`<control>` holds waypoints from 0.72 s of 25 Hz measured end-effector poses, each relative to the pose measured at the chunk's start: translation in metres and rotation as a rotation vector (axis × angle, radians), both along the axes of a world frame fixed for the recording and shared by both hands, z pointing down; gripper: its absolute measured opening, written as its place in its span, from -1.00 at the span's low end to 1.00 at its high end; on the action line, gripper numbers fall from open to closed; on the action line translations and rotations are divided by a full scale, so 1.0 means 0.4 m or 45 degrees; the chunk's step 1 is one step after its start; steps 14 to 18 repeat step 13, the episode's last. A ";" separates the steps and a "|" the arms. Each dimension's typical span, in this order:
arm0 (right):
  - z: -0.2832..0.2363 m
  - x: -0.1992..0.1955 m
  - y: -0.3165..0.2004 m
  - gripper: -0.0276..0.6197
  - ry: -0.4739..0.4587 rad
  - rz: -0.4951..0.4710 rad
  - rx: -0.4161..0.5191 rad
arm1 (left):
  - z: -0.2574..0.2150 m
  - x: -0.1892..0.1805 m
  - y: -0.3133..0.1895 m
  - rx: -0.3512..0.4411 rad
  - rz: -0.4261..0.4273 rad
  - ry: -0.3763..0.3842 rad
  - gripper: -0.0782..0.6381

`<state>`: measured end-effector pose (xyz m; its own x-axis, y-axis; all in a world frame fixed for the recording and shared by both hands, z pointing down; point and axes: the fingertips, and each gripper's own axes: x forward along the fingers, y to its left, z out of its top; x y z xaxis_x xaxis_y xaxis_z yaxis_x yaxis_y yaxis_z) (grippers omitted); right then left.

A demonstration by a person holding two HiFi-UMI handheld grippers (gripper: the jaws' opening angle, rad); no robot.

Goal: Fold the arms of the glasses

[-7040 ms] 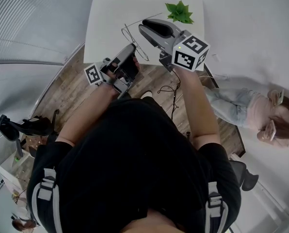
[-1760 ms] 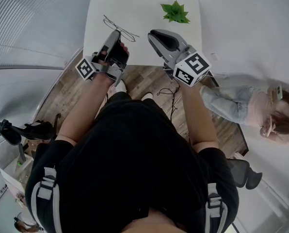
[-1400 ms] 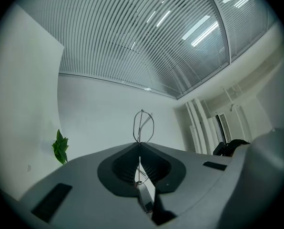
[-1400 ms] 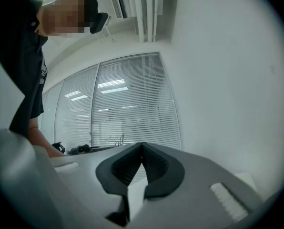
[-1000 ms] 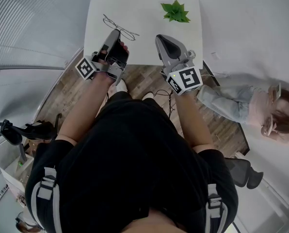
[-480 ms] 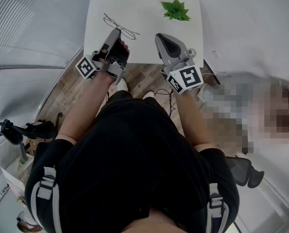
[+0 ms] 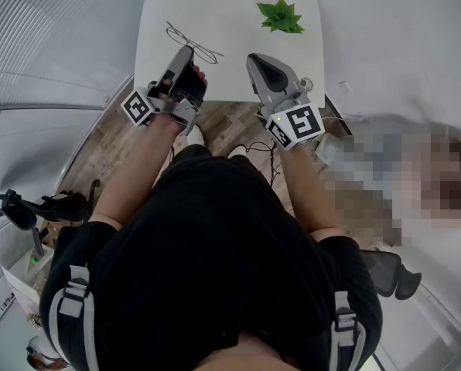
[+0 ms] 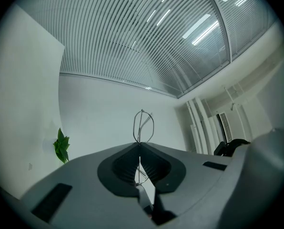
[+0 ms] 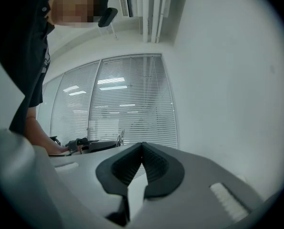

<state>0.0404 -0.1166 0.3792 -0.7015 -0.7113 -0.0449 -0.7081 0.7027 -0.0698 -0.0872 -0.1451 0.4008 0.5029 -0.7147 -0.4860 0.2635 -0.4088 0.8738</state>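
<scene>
The glasses (image 7: 193,43) are thin dark wire, over the left part of the white table (image 7: 238,49). My left gripper (image 7: 186,51) is shut on them, tilted upward. In the left gripper view the wire runs between the closed pads, and a rim loop of the glasses (image 8: 143,125) sticks out past the left gripper (image 8: 140,145). I cannot tell whether the glasses touch the table. My right gripper (image 7: 255,57) is to the right, at the table's near edge, apart from the glasses. In its own view the right gripper (image 9: 142,145) is shut with nothing between the pads.
A small green plant (image 7: 280,18) sits at the table's far right, also in the left gripper view as the plant (image 8: 62,146). Wood floor (image 7: 107,141) and cables (image 7: 271,141) lie below the table's near edge. A seated person (image 7: 385,168) is at the right.
Seven seconds ago the right gripper was up at the glasses; it has since drawn back to the right. The left gripper carried the glasses leftward. Over the last second nothing moved.
</scene>
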 end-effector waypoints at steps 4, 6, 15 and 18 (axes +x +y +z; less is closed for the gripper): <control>0.002 -0.001 -0.002 -0.88 0.006 -0.003 -0.004 | 0.002 -0.001 0.000 -0.005 -0.001 -0.001 -0.75; 0.002 0.000 -0.001 -0.88 0.007 -0.003 -0.003 | 0.000 -0.001 0.001 -0.001 -0.001 -0.004 -0.75; 0.004 0.002 0.001 -0.88 0.013 -0.004 -0.008 | 0.005 -0.001 0.001 -0.010 -0.002 -0.003 -0.74; 0.004 0.002 0.001 -0.88 0.013 -0.004 -0.008 | 0.005 -0.001 0.001 -0.010 -0.002 -0.003 -0.74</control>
